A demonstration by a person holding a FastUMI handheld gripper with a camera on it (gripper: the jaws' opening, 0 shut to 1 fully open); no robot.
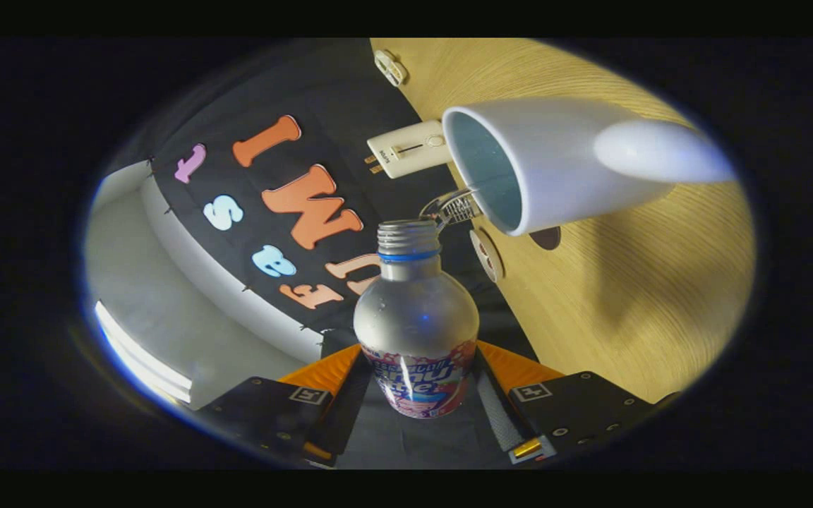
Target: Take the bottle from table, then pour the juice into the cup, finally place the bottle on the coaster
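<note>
So the hand-held gripper [417, 395] is clamped on the clear plastic bottle with the pink and blue label [417, 331], one finger pressing each side of the labelled lower body. That bottle sits right between the fingers and is tipped over hard, since the whole scene looks rotated: the light wood-grain counter [611, 296] runs up the side like a wall. Bottle cap is off, threaded neck with a blue ring under it is open, and the mouth is just beside the rim of the white ceramic cup with a pale blue inside [555, 162]. A thin clear stream of liquid [452, 206] arcs from the bottle mouth over the cup's rim. Cup's handle points away from the bottle. Beyond the cup there's a white rectangular plug-like device [410, 148] lying on the counter, and a small round wooden disc [485, 255] near the bottle neck, can't tell what it is exactly
</note>
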